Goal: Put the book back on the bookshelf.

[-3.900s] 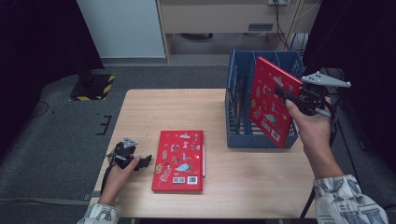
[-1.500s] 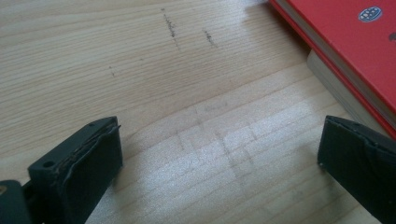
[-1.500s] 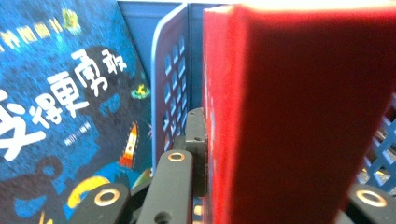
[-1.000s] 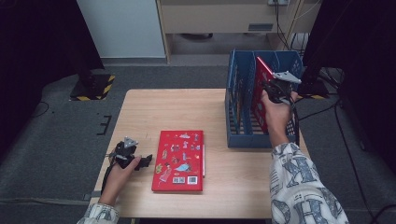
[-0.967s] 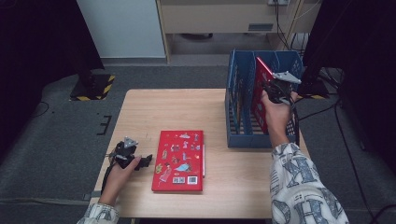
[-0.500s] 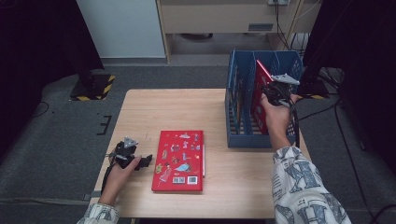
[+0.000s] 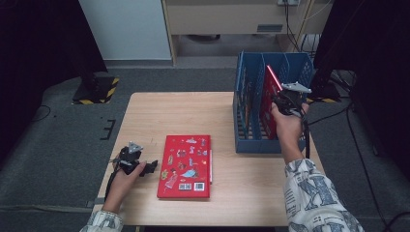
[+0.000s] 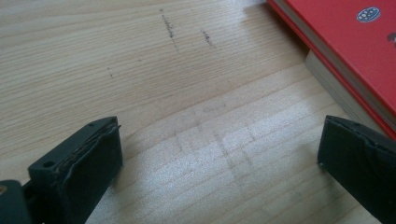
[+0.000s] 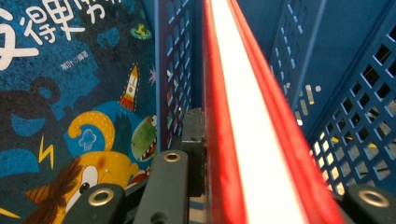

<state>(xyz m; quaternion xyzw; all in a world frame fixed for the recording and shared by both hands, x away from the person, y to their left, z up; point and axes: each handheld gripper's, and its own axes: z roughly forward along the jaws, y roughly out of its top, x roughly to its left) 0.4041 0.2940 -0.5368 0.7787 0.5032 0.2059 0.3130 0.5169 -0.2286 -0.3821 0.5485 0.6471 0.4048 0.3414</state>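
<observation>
A red book (image 7: 269,94) stands on edge in the middle slot of the blue file rack (image 7: 296,64). My right gripper (image 7: 285,100) is shut on its near upper edge. In the right gripper view the book's red covers and white page edge (image 9: 243,116) run up between my jaws, the right gripper (image 9: 243,177) clamping them. A second red book (image 7: 186,165) with cartoon stickers lies flat on the wooden table (image 7: 193,111). My left gripper (image 7: 149,166) rests on the table just left of it, open, with bare wood between its jaws, the left gripper (image 8: 219,158) near the book's corner (image 8: 345,42).
A blue picture book (image 9: 70,93) stands in the rack's left slot, behind a lattice divider (image 9: 180,70). The rack sits at the table's right edge. Dark floor and a white cabinet (image 7: 125,29) lie beyond the table.
The right hand has carried the red book from beside the rack into its middle slot, and the book now stands more upright and lower. The left gripper and flat book have stayed put.
</observation>
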